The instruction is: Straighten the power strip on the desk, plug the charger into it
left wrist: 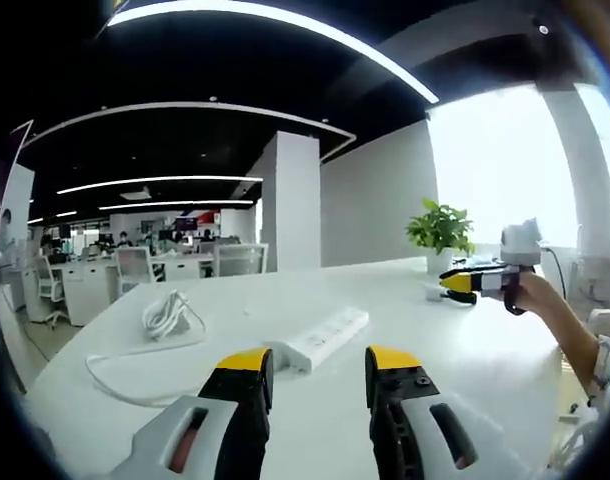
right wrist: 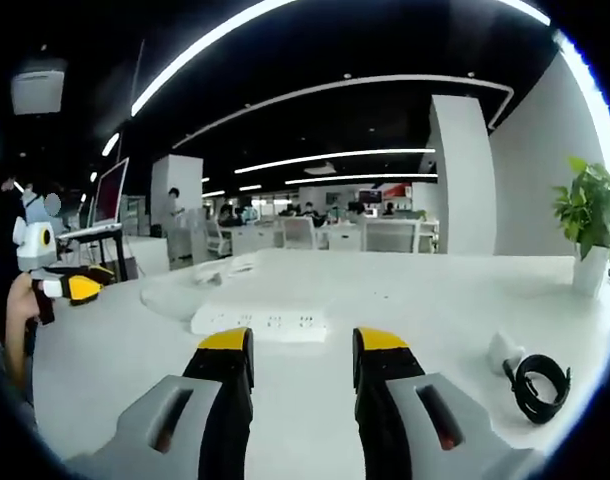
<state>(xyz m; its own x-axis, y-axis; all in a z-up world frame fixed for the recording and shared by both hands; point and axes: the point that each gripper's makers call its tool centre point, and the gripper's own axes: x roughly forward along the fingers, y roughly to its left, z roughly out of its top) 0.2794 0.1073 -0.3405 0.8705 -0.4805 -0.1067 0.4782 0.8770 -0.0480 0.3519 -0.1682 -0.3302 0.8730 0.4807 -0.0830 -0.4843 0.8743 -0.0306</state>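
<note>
A white power strip (left wrist: 325, 337) lies flat on the white desk (left wrist: 455, 380), angled, just beyond my left gripper (left wrist: 320, 362), which is open and holds nothing. Its white cord runs left to a loose coil (left wrist: 170, 315). In the right gripper view the same strip (right wrist: 260, 323) lies crosswise just ahead of my open, unladen right gripper (right wrist: 303, 342). The white charger (right wrist: 505, 352) with its coiled black cable (right wrist: 540, 387) lies on the desk to the right of that gripper. The right gripper (left wrist: 475, 282) also appears at the far right, held by a hand (left wrist: 533, 295).
A potted plant (left wrist: 440, 230) in a white pot stands at the desk's far edge, also seen as the plant (right wrist: 590, 215). The left gripper (right wrist: 70, 285) shows at the left over the desk. Office desks, chairs and people fill the background (right wrist: 305, 235).
</note>
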